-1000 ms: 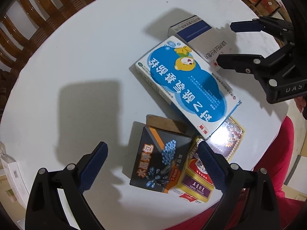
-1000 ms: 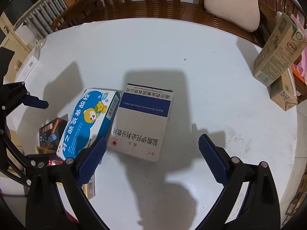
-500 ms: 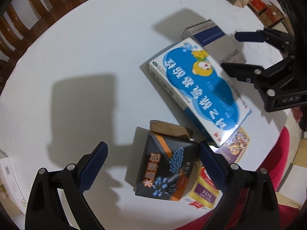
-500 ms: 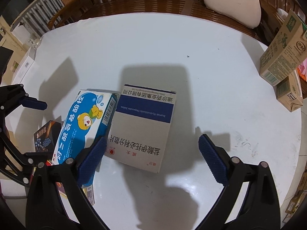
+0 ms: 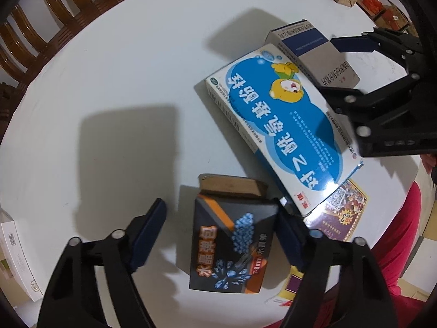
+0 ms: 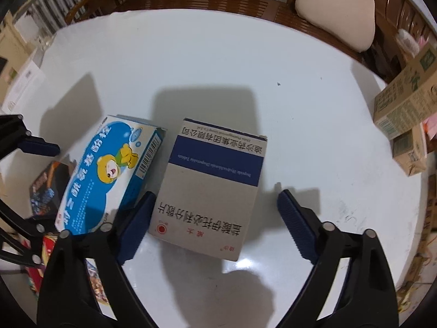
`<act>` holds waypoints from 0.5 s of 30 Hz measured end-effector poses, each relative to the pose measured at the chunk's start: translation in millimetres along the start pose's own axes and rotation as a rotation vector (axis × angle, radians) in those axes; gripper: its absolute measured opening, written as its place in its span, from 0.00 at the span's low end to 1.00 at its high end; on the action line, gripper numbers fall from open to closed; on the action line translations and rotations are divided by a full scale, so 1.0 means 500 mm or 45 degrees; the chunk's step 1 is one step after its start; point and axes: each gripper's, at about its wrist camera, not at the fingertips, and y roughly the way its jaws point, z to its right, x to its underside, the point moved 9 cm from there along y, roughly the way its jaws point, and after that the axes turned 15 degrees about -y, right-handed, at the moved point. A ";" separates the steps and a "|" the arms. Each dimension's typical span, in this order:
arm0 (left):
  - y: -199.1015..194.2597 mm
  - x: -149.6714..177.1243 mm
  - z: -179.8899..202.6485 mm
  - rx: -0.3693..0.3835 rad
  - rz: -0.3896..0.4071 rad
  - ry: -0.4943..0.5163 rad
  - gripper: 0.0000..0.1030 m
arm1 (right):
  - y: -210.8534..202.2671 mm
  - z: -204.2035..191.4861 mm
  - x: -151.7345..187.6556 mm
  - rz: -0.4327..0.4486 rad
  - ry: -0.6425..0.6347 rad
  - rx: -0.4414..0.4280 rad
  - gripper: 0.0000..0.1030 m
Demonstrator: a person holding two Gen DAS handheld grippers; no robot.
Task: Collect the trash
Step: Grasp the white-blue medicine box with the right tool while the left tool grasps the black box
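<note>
The left claw (image 5: 218, 235) is released, its fingers straddling the black box (image 5: 232, 248), which lies on the white surface (image 5: 109, 82) near the blue box (image 5: 281, 134). The right claw (image 6: 214, 225) is released around the near end of the grey box (image 6: 210, 188), right of the blue box.

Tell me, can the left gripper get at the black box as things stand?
Probably yes. The left gripper is open and straddles the black box, nothing above it. One finger is crowded by the blue box corner beside it.
</note>
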 end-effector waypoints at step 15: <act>-0.030 0.015 -0.032 0.004 0.098 -0.201 0.50 | -0.061 0.039 0.012 0.086 0.084 0.085 0.61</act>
